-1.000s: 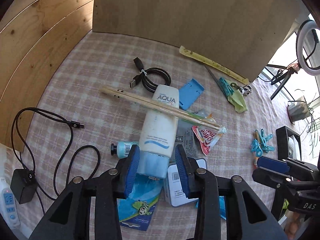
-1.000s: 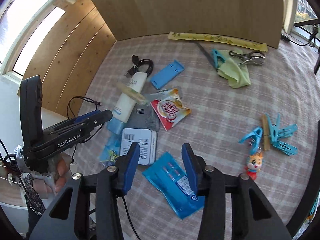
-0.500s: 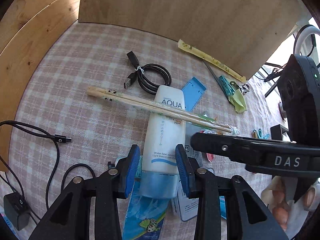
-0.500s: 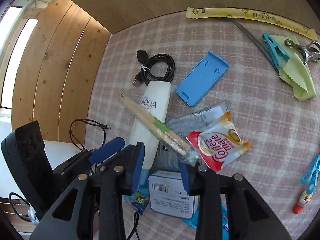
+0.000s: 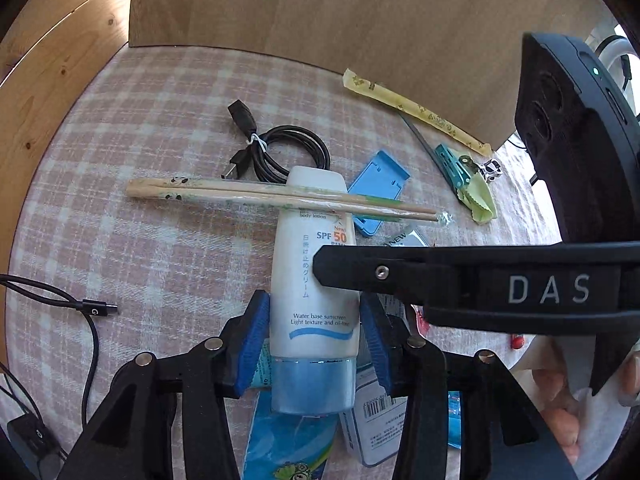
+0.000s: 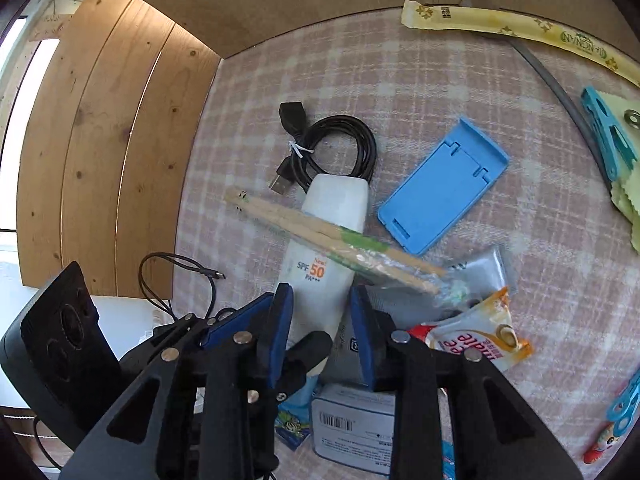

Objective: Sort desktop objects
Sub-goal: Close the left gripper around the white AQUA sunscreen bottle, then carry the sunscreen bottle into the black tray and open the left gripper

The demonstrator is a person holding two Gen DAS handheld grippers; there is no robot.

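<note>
A white sunscreen tube [image 5: 316,280] with a pale blue cap lies on the checked cloth, also in the right wrist view [image 6: 328,256]. A wrapped pair of chopsticks [image 5: 280,198] lies across its far end; they also show in the right wrist view [image 6: 336,242]. My left gripper [image 5: 314,342] has its blue pads against both sides of the tube near the cap. My right gripper [image 6: 322,328] is open, its jaws straddling the tube's middle just above the left gripper. The right gripper's finger [image 5: 440,272] crosses the left wrist view.
Around the tube lie a coiled black USB cable [image 6: 332,148], a blue phone stand [image 6: 444,186], a coffee sachet [image 6: 472,340], a white box [image 6: 352,424], blue packets and a yellow sachet [image 6: 516,26]. A wooden wall stands behind and at the left. A charger cable [image 5: 80,312] lies left.
Both grippers have moved forward over the sunscreen tube. The left pads now sit against the tube's sides. The right gripper has come in from the right and straddles the tube.
</note>
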